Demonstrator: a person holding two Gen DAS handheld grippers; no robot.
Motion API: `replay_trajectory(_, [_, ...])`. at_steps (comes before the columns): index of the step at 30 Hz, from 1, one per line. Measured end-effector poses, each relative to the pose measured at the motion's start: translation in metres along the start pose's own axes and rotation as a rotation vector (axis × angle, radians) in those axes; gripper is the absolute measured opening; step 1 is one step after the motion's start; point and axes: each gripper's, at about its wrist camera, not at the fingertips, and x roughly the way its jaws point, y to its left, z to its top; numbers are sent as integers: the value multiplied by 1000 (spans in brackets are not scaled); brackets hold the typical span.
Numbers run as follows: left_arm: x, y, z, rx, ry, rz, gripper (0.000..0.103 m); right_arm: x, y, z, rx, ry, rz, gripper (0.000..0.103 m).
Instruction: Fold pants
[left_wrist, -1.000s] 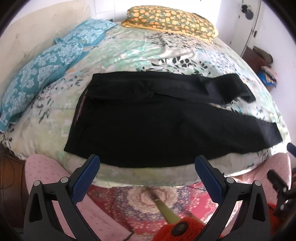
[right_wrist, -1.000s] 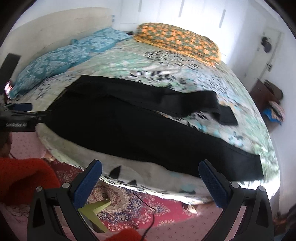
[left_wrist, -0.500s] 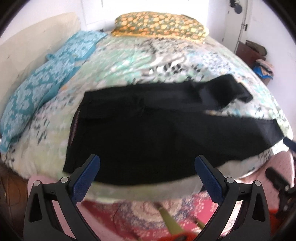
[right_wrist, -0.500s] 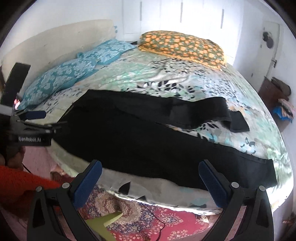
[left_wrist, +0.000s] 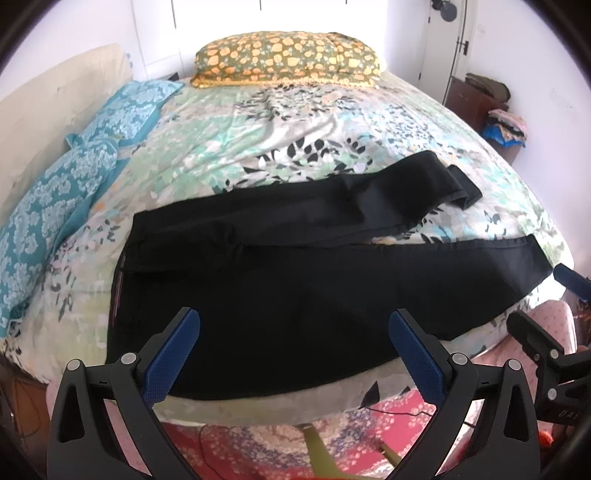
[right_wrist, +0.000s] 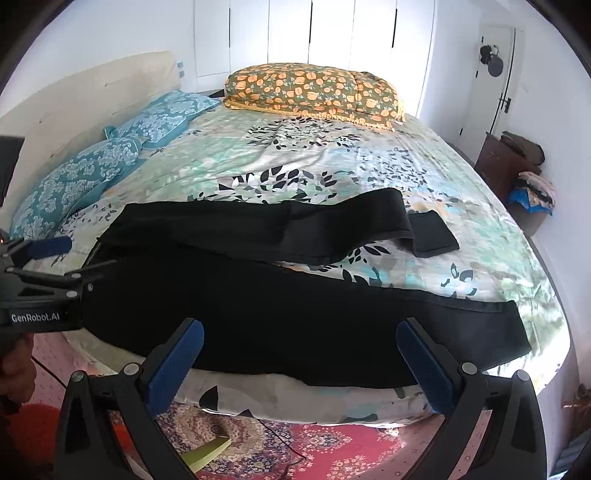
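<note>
Black pants (left_wrist: 280, 280) lie spread flat on the bed, waist to the left, two legs splayed to the right; the far leg's cuff is folded over. They also show in the right wrist view (right_wrist: 295, 306). My left gripper (left_wrist: 295, 354) is open and empty, held above the near bed edge by the waist and seat. My right gripper (right_wrist: 299, 365) is open and empty, over the near leg's lower edge. The left gripper (right_wrist: 40, 280) shows at the left of the right wrist view, and the right gripper (left_wrist: 554, 332) at the right of the left wrist view.
The bed (right_wrist: 332, 170) has a floral sheet, two blue pillows (right_wrist: 92, 173) at left and an orange floral pillow (right_wrist: 314, 92) at the back. A patterned red rug (right_wrist: 314, 450) lies below. A dark cabinet (right_wrist: 509, 166) with clothes stands at right.
Both grippers have risen and moved closer over the bed, so the pants sit lower and nearer between the fingers. The pants have not moved.
</note>
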Motion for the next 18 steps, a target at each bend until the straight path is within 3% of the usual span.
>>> replay_trajectory(18, [-5, -3, -7, 26, -8, 40, 102, -2, 5, -7, -11, -2, -1, 103])
